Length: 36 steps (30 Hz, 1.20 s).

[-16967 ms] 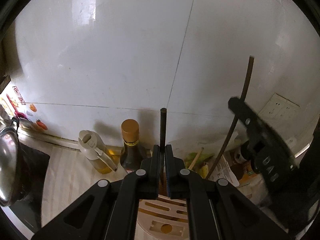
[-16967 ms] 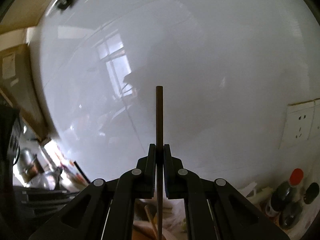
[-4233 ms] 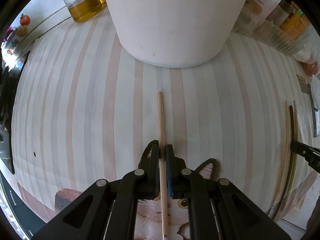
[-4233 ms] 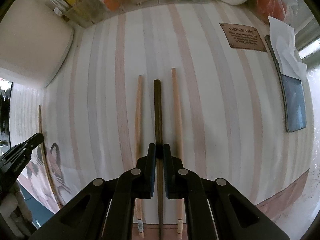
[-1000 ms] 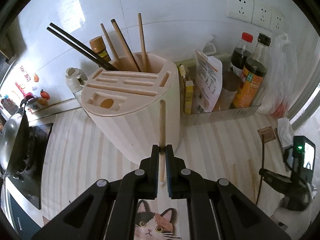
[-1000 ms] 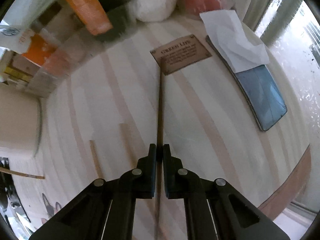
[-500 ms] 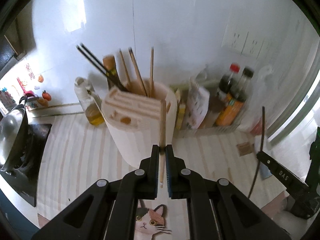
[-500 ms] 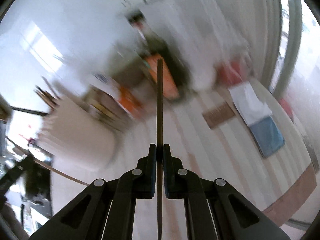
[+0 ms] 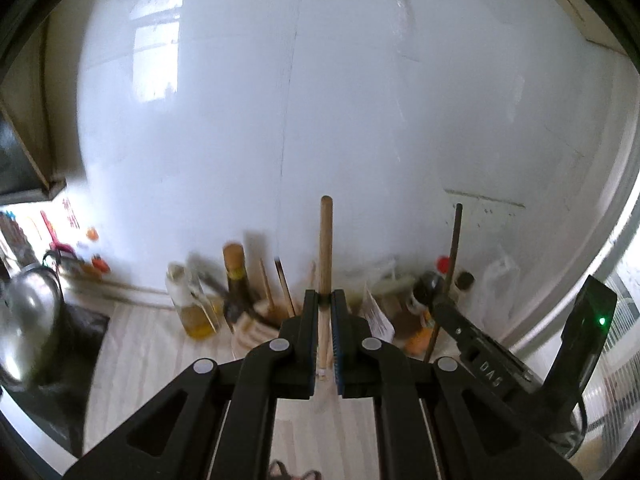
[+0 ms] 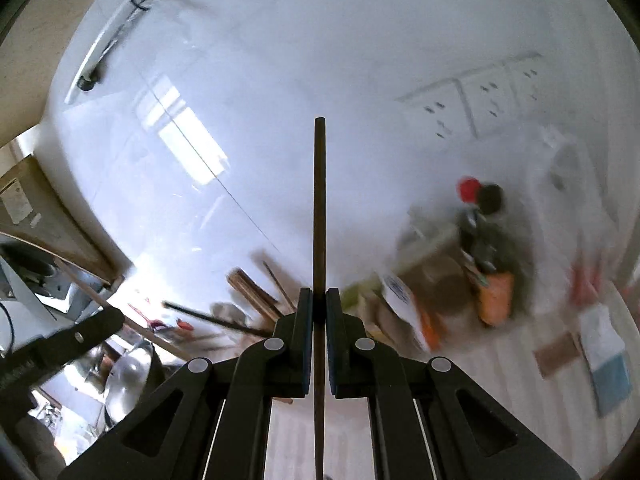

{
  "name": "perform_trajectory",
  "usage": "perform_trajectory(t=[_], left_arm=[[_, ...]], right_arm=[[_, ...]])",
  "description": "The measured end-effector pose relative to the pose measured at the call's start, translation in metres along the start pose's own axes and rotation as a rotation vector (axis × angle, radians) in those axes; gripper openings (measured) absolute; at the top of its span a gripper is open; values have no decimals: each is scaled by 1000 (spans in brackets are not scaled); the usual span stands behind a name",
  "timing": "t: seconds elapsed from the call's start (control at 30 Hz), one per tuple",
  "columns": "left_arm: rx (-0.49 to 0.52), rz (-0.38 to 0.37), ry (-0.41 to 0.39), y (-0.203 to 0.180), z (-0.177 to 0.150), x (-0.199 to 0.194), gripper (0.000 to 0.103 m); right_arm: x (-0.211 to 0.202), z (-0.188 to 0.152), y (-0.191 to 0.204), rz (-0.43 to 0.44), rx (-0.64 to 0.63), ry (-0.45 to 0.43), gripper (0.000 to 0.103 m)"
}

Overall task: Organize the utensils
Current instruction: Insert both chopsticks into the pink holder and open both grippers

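Note:
My left gripper [image 9: 325,300] is shut on a light wooden chopstick [image 9: 325,248] and holds it upright, high above the counter. Behind its jaws the cream utensil holder [image 9: 256,326] stands with several chopsticks [image 9: 285,288] in it. My right gripper [image 10: 316,300] is shut on a dark chopstick [image 10: 319,208], also upright; this gripper shows at the right of the left wrist view [image 9: 444,312] with the dark chopstick [image 9: 454,244]. In the right wrist view the holder's chopsticks [image 10: 256,292] are blurred at lower left, and the left gripper [image 10: 72,340] sits further left.
An oil bottle [image 9: 192,308] and a dark bottle [image 9: 236,276] stand left of the holder. A steel pot [image 9: 28,312] is on the stove at far left. Sauce bottles [image 10: 488,240] and packets sit to the right, below wall sockets [image 10: 480,100]. The white wall is close ahead.
Both grippers have tilted up and risen with their chopsticks, so the white wall now fills both views. The utensil holder has dropped low behind the left jaws.

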<state>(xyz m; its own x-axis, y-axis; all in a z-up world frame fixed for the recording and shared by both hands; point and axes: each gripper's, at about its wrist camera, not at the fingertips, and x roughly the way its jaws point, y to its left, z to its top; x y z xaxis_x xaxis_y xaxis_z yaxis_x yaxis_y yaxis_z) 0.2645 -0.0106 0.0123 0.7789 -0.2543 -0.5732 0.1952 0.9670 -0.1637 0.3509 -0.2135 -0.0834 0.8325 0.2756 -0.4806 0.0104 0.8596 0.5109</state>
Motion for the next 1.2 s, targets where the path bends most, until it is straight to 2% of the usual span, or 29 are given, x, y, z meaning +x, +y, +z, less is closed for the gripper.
perform_trajectory(t=[0.13,0.37,0.63,0.77,0.93,1.2], left_arm=[[12,31,-12,6,21,16,4],[36,70,-3,18,39,55,4],[16,78,55,33,37,95,4],[11,73,87,38,32,107,4],[-22,52,102,45,25,111,4],[-41,58,92,47,21,98,10]], right_arm=[[26,19,13,26,16,-30,6],[74,36,26,14,-6,-113,6],[124,21,28,16,-53,-155,6],[134,8,28,24,-86,-178,6],[130,-5,31,45,-136,-165,6],[117,-9,33,91,-190,-66,7]])
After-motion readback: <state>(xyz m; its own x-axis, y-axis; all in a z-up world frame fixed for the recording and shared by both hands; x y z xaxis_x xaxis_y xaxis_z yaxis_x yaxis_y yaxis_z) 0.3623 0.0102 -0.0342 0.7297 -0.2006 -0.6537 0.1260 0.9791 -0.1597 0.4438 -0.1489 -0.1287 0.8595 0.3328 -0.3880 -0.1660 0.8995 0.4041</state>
